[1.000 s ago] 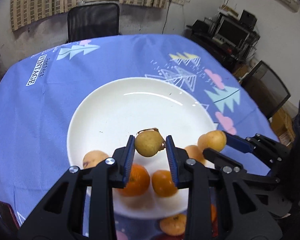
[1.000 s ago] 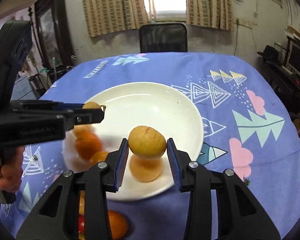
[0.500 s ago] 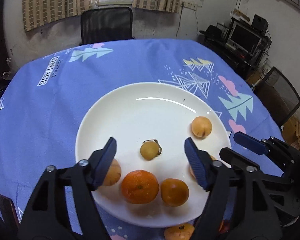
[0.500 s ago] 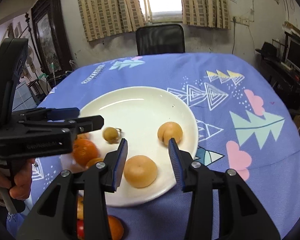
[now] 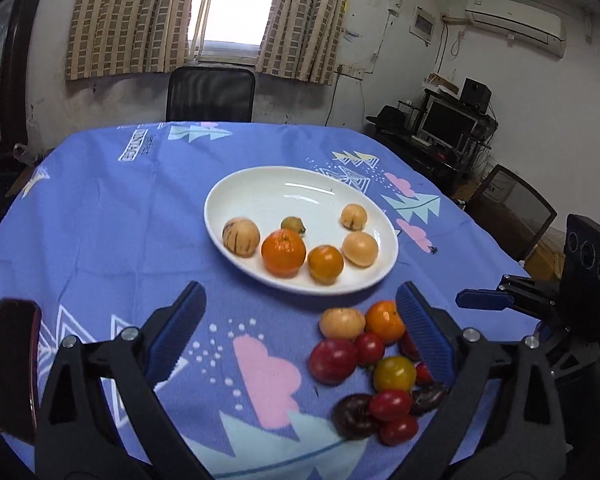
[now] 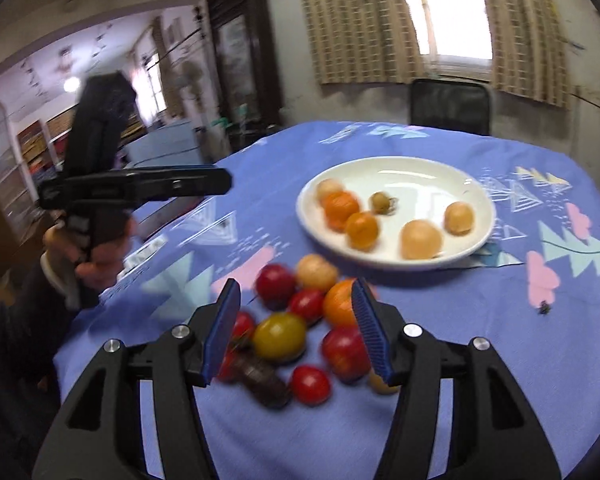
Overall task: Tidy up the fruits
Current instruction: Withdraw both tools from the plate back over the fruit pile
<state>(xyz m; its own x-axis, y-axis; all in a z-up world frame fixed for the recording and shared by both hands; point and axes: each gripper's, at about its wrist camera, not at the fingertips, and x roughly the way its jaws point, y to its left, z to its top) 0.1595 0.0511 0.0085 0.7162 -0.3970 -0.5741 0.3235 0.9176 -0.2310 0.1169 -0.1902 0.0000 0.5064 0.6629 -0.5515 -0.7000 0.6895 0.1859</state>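
Blue-padded left hand-held gripper [image 5: 298,330] and right hand-held gripper [image 6: 296,326] both wide open, empty, pulled back after each dropped a fruit on the plate [image 5: 260,188]. Pile [image 5: 374,364] on worktop just below them is next. Six fruits plated beyond. Phone [image 5: 14,364] left, clear.

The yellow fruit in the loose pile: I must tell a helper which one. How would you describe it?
Find the white plate on the blue tablecloth. In the loose pile beside it, the yellow fruit sits mid-pile, the only yellow among red, orange and dark ones.
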